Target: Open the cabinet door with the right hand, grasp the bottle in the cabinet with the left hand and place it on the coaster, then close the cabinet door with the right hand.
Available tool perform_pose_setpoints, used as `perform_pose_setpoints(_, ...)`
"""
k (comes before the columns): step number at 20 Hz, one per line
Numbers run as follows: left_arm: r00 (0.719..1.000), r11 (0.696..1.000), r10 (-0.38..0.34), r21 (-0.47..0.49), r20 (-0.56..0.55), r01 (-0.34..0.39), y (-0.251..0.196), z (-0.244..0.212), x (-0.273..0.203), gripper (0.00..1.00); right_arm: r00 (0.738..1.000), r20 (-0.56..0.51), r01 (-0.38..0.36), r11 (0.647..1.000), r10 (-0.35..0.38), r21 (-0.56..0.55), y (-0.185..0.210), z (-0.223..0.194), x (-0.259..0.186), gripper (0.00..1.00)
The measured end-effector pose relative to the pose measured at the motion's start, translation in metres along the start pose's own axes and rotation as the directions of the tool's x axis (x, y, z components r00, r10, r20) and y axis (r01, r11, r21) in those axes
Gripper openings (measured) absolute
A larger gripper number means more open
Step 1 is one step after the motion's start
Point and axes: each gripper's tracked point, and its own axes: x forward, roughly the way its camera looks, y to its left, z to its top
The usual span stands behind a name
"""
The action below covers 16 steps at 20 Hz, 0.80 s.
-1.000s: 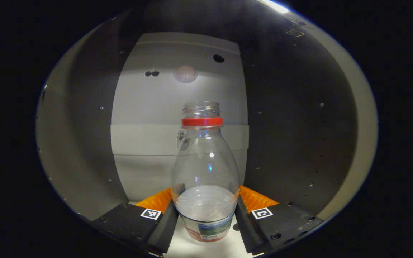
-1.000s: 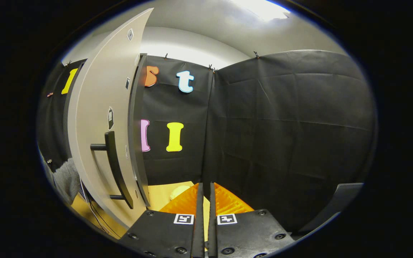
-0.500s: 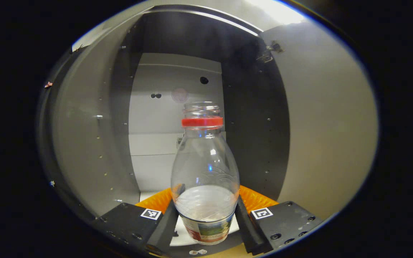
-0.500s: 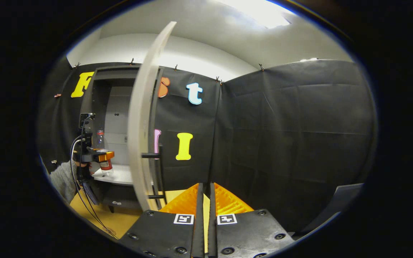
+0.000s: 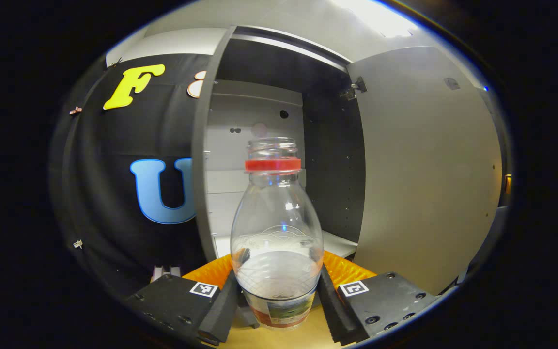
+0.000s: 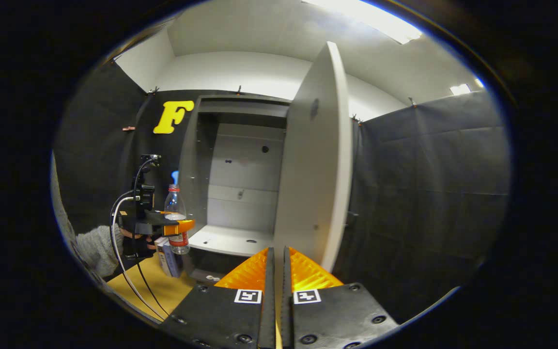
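Black cloth walls surround a grey cabinet (image 6: 240, 169) whose door (image 6: 315, 160) stands swung open. Left tongs (image 5: 276, 286) pinch the clear bottle (image 5: 276, 228) at its lower body, holding it upright in the air just outside the cabinet's opening, above the yellow counter (image 6: 138, 286). Right tongs (image 6: 276, 271) are pressed together, empty, near the door's edge.

A bright ceiling light (image 6: 371, 22) is glaring at the top of both views, small highlights are glinting on the bottle (image 5: 276, 228), and fisheye distortion is bending straight edges.
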Motion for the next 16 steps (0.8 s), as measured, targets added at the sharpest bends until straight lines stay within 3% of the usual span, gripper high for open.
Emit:
perform_pose_setpoints(4, 0.999, 0.998, 0.045, 0.042, 0.023, -0.046, 0.019, -0.007, -0.04, 0.76, 0.994, 0.013, -0.108, 0.994, 0.108, 0.011, 0.054, -0.008, 0.04, 0.25)
perform_pose_setpoints(5, 0.998, 0.998, 0.052, 0.044, 0.022, -0.053, 0.022, -0.011, -0.05, 0.76, 0.992, 0.016, -0.123, 0.992, 0.123, 0.023, 0.064, -0.01, 0.049, 0.46)
perform_pose_setpoints(6, 0.998, 0.997, 0.061, 0.043, 0.018, -0.062, 0.022, -0.016, -0.054, 0.76, 0.993, 0.027, -0.12, 0.992, 0.119, 0.036, 0.071, -0.012, 0.063, 0.51)
perform_pose_setpoints(8, 0.996, 0.996, 0.086, 0.027, 0.012, -0.086, 0.029, -0.032, -0.066, 0.77, 0.994, 0.048, -0.098, 0.995, 0.096, 0.029, 0.08, -0.019, 0.087, 0.52)
perform_pose_setpoints(12, 0.995, 0.995, 0.097, -0.039, 0.037, -0.095, 0.025, -0.065, -0.079, 0.77, 0.995, 0.078, -0.065, 0.997, 0.062, 0.046, 0.092, -0.039, 0.118, 0.99)
perform_pose_setpoints(16, 0.991, 0.991, 0.132, -0.024, 0.004, -0.132, 0.014, -0.127, -0.09, 0.77, 0.995, 0.082, -0.068, 0.992, 0.059, 0.108, 0.098, -0.063, 0.145, 0.97)
